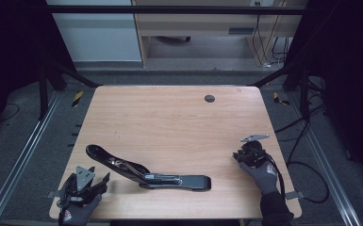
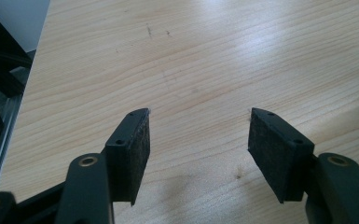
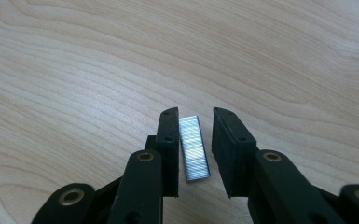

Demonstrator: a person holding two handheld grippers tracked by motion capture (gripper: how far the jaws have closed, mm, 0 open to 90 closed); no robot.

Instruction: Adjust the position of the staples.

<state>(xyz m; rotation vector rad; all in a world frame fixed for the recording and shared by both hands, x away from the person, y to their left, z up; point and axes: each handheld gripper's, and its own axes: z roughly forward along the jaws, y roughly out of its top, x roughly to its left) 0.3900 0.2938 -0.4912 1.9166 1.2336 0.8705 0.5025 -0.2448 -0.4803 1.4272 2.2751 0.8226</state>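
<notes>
The right gripper (image 3: 195, 114) stands with its jaws spread narrowly around a strip of staples (image 3: 194, 148), which lies flat on the table (image 1: 169, 117) near its right edge; the left pad touches the strip, the right pad stands apart. The left gripper (image 2: 198, 114) is spread wide over bare wood at the near left corner. An opened stapler (image 1: 146, 172) lies between them.

staple strip (image 3: 195, 148) near end under tongs

It looked like a lab. A wooden desk (image 1: 179, 122) stood inside a black metal frame (image 1: 169, 9), with loose cables (image 1: 306, 141) on the grey floor at the right.
</notes>
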